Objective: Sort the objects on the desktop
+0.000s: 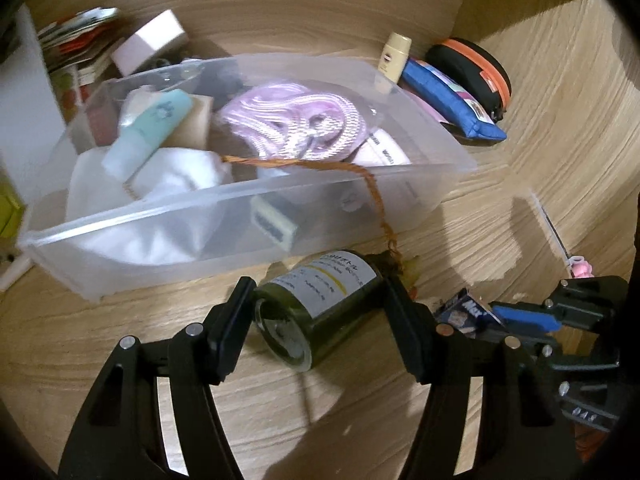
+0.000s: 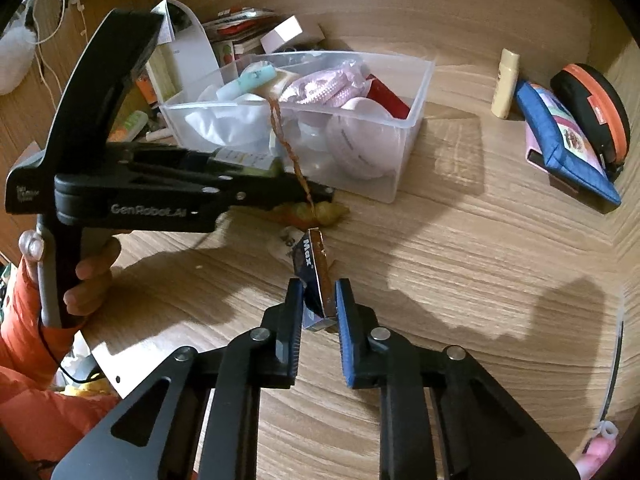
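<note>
Two tools closed: left (image 1: 320,312) grips green bottle (image 1: 320,304), right (image 2: 318,300) small box (image 2: 314,276).

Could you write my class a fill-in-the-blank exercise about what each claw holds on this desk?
1. The left claw grips a dark green ____ with a white label.
2. The right claw pinches a small box printed with the word ____.
3. A braided orange cord hangs over the rim of the clear ____.
4. The blue pouch lies ____ the bin.

Missing words: bottle; Max; bin; outside
</note>
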Demonstrator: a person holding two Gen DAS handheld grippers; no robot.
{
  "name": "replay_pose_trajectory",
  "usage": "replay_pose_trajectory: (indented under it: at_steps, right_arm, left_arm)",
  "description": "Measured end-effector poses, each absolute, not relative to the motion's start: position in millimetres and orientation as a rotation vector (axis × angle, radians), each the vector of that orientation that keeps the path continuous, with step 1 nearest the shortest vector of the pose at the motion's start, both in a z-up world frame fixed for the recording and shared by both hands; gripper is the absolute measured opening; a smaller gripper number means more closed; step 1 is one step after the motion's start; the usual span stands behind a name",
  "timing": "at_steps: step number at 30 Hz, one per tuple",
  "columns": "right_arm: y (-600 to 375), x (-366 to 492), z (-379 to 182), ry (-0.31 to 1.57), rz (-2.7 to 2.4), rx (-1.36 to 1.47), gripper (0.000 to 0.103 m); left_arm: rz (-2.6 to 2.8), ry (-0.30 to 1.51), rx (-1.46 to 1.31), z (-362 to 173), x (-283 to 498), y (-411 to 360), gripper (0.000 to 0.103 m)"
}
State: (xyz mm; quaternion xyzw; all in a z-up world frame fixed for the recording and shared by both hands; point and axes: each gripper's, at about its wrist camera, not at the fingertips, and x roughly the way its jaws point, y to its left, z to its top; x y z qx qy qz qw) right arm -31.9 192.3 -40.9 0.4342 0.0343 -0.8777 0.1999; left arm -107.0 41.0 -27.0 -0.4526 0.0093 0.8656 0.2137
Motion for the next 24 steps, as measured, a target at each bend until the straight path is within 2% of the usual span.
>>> replay_pose_trajectory:
  at_steps: [7,14,15,19,24]
  right_arm:
    - [193.1,-29.0,-27.3,0.063,-2.466,1.158,0.008]
    - [189.5,-35.3,-24.7,0.062,-2.479,1.192,0.010]
    - [190.9,-37.4,-26.9,0.055,-2.480,1.211,0.011]
    - [195.8,-44.0,-37.9,0.053,-2.495,1.272,0.042]
    - [194.4,-47.9,-49.5,0.139,-2.525,1.305,0.042]
  left_arm:
    - [2.456,-0.040,-1.230,-16.6,-97.3,14.9,0.064]
    - [2.511,-0.107,-1.175,-0.3,-85.0,-7.0,0.064]
    - [2.517,-0.114,-1.167,2.0,-83.0,-9.6,0.064]
    - [2.536,-0.147,-1.139,8.2,-77.5,-18.7,0.064]
    - [2.556,-0.182,-1.106,14.6,-72.8,-30.2,0.064]
